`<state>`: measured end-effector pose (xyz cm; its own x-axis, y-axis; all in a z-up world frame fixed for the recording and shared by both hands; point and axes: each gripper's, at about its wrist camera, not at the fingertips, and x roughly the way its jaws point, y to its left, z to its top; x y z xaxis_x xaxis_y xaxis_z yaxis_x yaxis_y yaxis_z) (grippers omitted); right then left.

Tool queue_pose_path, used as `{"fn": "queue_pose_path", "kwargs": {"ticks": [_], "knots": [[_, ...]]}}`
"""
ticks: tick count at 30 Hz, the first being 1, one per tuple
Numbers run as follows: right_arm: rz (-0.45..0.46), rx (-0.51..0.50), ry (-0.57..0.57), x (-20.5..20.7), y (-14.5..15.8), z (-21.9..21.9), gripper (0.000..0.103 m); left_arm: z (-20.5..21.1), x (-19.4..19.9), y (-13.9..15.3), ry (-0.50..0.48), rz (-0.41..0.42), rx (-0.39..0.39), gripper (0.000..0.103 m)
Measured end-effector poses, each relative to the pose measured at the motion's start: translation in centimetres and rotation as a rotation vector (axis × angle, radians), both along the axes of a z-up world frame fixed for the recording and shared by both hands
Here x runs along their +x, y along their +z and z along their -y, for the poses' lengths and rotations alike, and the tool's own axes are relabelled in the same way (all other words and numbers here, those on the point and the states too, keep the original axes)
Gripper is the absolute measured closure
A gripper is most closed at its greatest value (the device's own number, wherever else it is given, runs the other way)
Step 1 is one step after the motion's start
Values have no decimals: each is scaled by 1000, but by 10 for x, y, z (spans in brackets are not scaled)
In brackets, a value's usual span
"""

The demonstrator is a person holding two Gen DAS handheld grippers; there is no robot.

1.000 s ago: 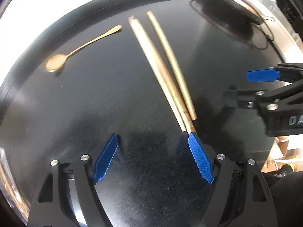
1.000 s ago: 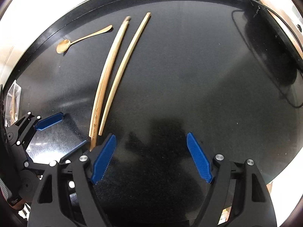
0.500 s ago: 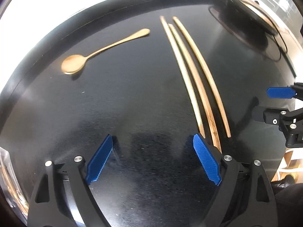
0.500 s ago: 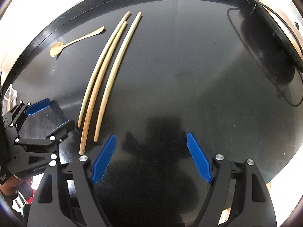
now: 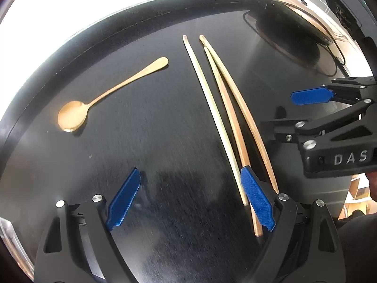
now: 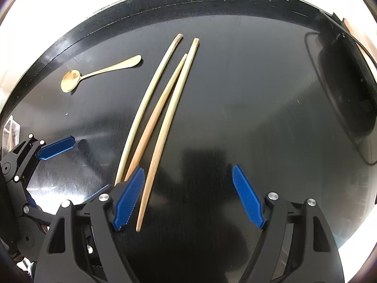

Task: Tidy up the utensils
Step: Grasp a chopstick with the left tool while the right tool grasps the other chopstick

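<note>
Wooden chopsticks (image 6: 162, 108) near ends hidden behind left-hand pads; both grippers' jaws spread wide, holding nothing.

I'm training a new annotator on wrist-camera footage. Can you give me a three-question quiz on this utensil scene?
1. True or false: the left gripper is clamped on the gold spoon.
2. How many chopsticks lie on the black table?
3. Which lies to the left of the chopsticks in both views?
A. the gold spoon
B. the right gripper
C. a fork

Key
1. False: both grippers are open and hold nothing, and the spoon lies apart on the table.
2. Three, side by side.
3. A
</note>
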<state>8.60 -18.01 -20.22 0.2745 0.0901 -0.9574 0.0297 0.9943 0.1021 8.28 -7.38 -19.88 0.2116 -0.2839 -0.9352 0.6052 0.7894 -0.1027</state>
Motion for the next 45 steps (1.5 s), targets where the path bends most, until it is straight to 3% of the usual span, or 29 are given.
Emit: {"fn": "queue_pose_path", "kwargs": {"ticks": [14, 25, 27, 28, 29, 30, 32, 34, 45], "knots": [[11, -93, 15, 29, -1, 5, 28, 24, 41, -6, -14, 34, -3, 18], [42, -93, 62, 43, 11, 9, 44, 35, 51, -8, -24, 85, 19, 20], [54, -93, 69, 43, 14, 8, 51, 34, 51, -6, -18, 85, 19, 25], [60, -94, 72, 44, 15, 8, 54, 34, 51, -5, -21, 85, 20, 34], [67, -93, 76, 45, 16, 7, 62, 35, 50, -2, -28, 86, 21, 48], [70, -91, 79, 48, 15, 8, 71, 38, 52, -1, -32, 84, 22, 55], [74, -87, 85, 46, 18, 3, 81, 38, 52, 1, -36, 72, 24, 82], [75, -81, 91, 47, 19, 3, 93, 38, 54, 2, -37, 51, 13, 95], [55, -72, 74, 54, 22, 8, 96, 23, 56, 8, 39, 0, 0, 98]]}}
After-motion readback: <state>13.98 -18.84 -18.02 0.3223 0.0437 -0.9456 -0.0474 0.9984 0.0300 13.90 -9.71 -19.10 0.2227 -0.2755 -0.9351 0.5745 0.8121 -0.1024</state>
